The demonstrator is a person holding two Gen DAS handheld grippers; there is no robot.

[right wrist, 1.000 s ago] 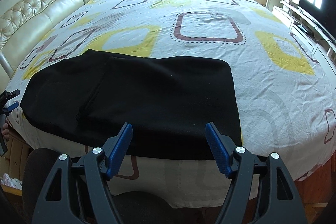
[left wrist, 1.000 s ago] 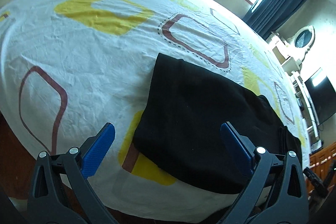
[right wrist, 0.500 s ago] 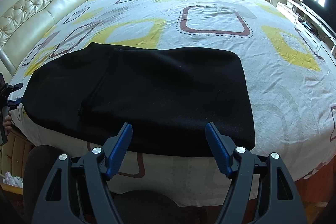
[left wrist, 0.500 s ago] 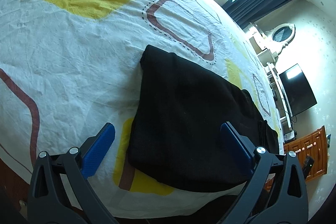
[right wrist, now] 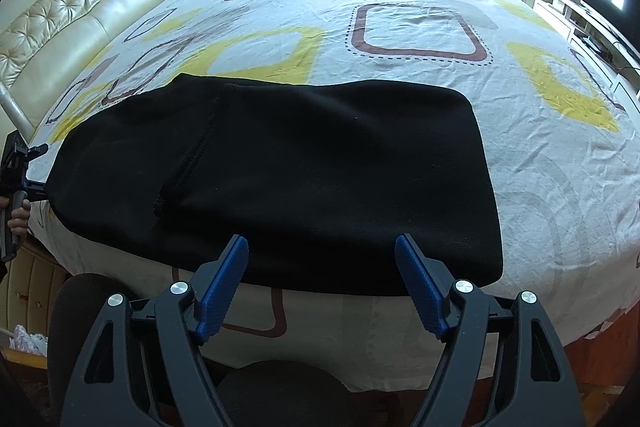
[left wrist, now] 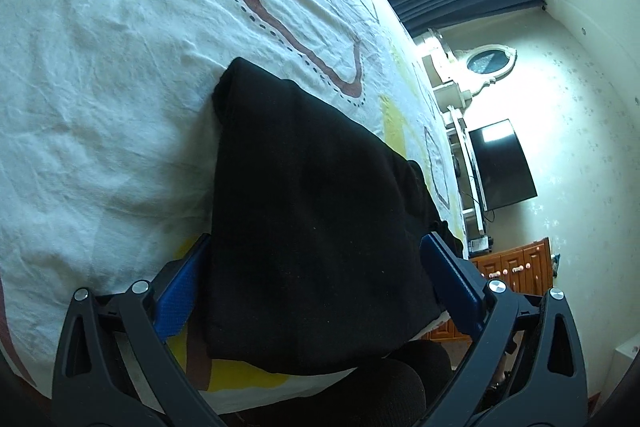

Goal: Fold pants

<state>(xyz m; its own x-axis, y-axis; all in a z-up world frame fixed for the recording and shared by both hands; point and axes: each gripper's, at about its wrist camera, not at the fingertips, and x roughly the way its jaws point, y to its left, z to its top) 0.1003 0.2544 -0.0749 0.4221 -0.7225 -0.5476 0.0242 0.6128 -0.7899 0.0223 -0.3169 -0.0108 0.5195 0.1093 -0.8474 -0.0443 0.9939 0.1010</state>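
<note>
Since a sec ago the left gripper point(left wrist: 316, 259) is dipping down and swinging in toward the pants point(left wrist: 312, 227), so the black fabric is now filling most of the left wrist view and the headboard end of the bed is dropping out of it. Right gripper point(right wrist: 322, 263) is barely shifting, tho its jaws have just been opening a bit wider, w/ nothing clamped between them.

Pants are lying folded into a wide black slab along the near edge of the bed point(right wrist: 560, 167), spreading from near the left corner by the headboard point(right wrist: 80, 15) to about the middle of that edge, front hem hanging right at the drop-off. A seam or pocket line is running down the left half in the right wrist view.

Left gripper's blue pads are standing wide apart, straddling the narrow end of the pants; the left pad point(left wrist: 180, 291) is sitting just beside the fabric edge over the sheet, the other at the far side. Can't tell if either pad is actually touching cloth, but they're not pinching it.

Right gripper's pads are also spread, hovering at the near hem, not gripping.

In the right wrist view a hand point(right wrist: 16, 219) is holding the left gripper at the pants' left end.
</note>
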